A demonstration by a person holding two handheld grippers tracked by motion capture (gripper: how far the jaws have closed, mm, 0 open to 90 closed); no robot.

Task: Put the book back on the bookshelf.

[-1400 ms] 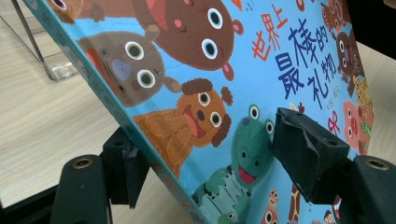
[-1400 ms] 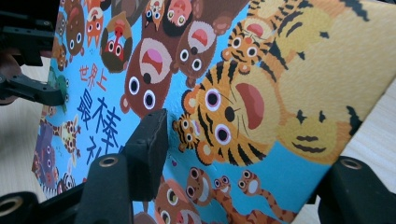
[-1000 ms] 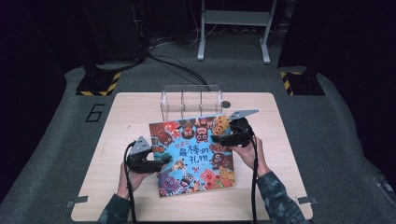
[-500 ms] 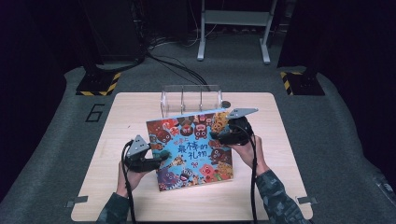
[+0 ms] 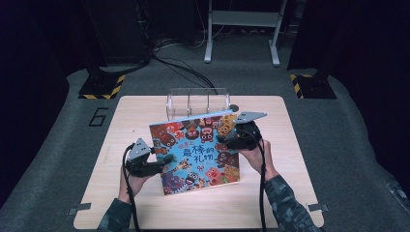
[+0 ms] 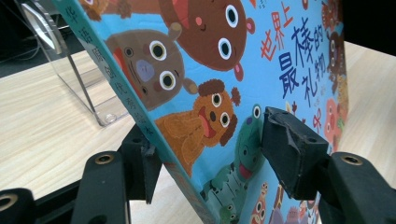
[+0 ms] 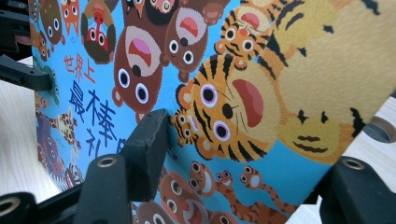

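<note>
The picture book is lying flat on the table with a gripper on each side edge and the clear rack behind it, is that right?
Not flat. In the high view the picture book is tilted up off the table, far edge raised toward the clear rack. The left gripper and right gripper do straddle its side edges.

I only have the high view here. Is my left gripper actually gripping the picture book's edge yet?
Observer: In the left gripper view, the left gripper has just been closing its jaws. The picture book has its spine edge between the fingers, and both look in contact.
Operator: And the right one?
Observer: In the right gripper view, the right gripper clamps the book. One finger presses the cover beside the small tiger cub, and the other reaches behind the book.
</note>
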